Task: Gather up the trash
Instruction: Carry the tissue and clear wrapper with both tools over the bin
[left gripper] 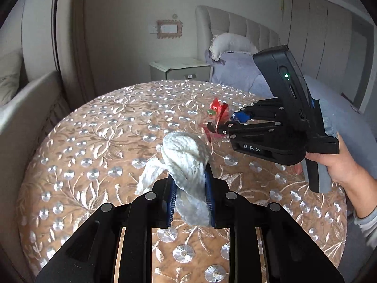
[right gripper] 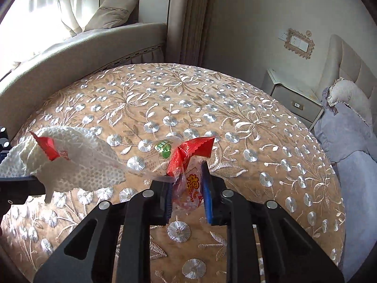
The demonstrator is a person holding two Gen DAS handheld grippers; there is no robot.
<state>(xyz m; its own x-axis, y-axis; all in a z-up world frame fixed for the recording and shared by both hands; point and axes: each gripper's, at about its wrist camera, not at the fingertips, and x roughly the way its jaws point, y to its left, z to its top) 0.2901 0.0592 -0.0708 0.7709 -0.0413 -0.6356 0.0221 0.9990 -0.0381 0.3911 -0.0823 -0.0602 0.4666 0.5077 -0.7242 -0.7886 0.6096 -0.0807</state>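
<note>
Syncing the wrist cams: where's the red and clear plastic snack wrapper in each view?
Left wrist view: red and clear plastic snack wrapper right of centre, pinched in the right gripper, just beyond the crumpled white paper towel.
Right wrist view: wrapper low centre, between the blue pads.
Shared landmark: the ornate framed wall switch, upper centre in the left view, upper right in the right.

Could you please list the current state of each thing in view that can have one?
Left gripper: shut on the paper towel.
Paper towel: crumpled, held off the table.
Right gripper: shut on the wrapper.
Wrapper: red and clear, crumpled, pinched.
Table: covered by embroidered cloth.
</note>
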